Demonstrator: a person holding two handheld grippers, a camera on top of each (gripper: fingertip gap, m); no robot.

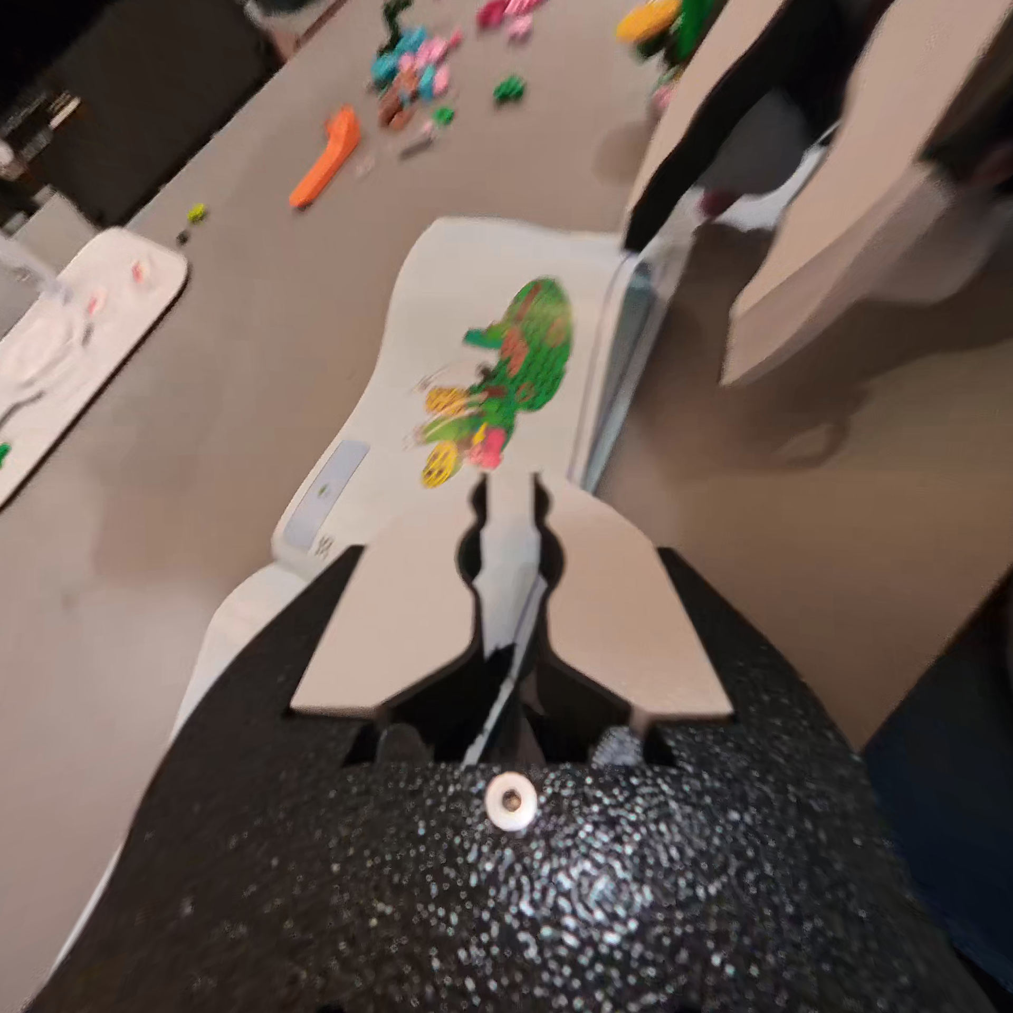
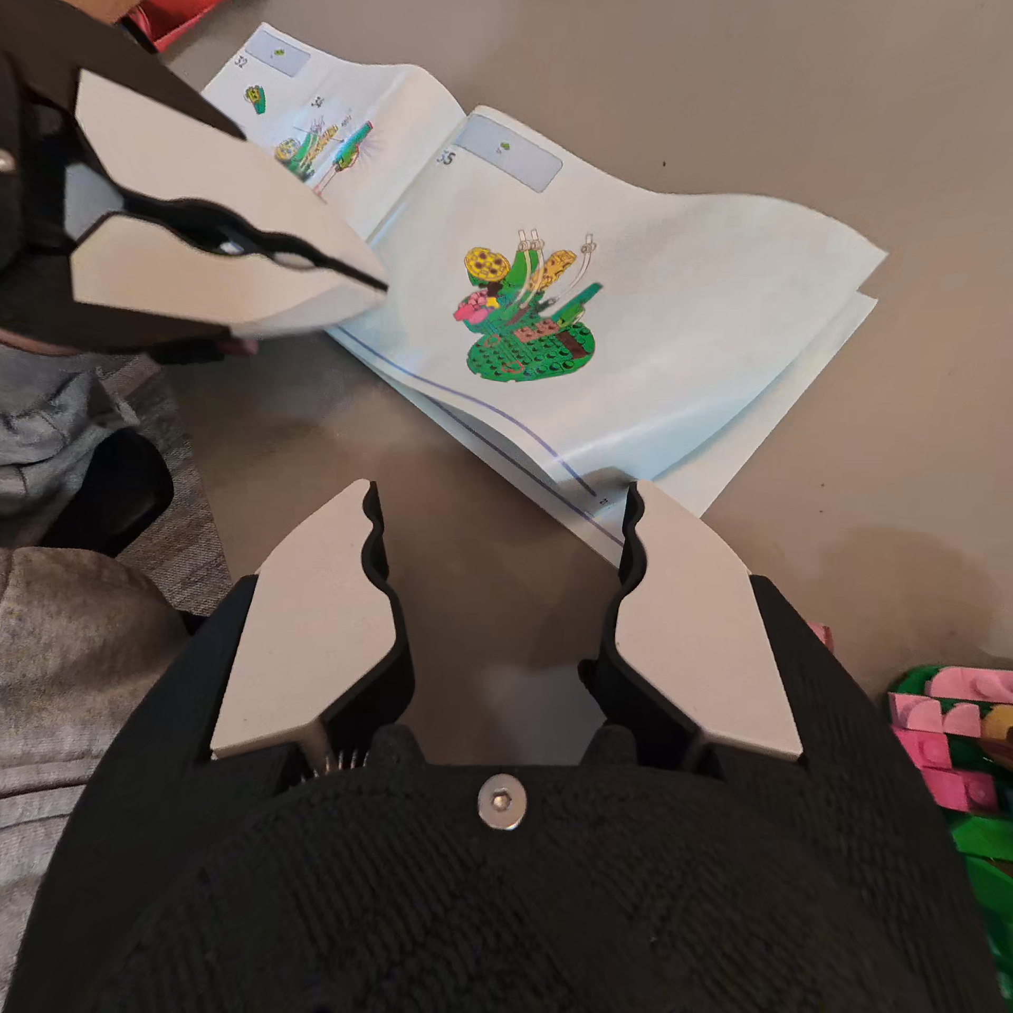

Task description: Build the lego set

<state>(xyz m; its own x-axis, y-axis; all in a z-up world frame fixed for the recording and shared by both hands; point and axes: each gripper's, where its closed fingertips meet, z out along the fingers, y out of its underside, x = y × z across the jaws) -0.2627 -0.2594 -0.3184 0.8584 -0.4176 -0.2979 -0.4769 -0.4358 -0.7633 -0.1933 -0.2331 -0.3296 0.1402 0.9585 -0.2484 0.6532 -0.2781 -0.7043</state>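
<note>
While blurred, left wrist view shows left gripper (image 1: pixel 510 482) with fingers nearly together, clamped on white page of booklet (image 1: pixel 493 307); page curves up from tan table (image 1: pixel 246 383). Beyond: orange piece (image 1: pixel 326 159), heap of coloured bricks (image 1: pixel 416 71), white tray (image 1: pixel 109 307) holding few small bits, too blurred to name. Right wrist view: right gripper (image 2: pixel 501 493) wide apart, bare, right fingertip (image 2: pixel 638 493) at booklet corner; contact unclear. Only here: pink and green bricks (image 2: pixel 954 756), grey cloth (image 2: pixel 71 658).

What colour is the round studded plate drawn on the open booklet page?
Green, with a few brown patches. The plate on the booklet shows best in the right wrist view.
</note>
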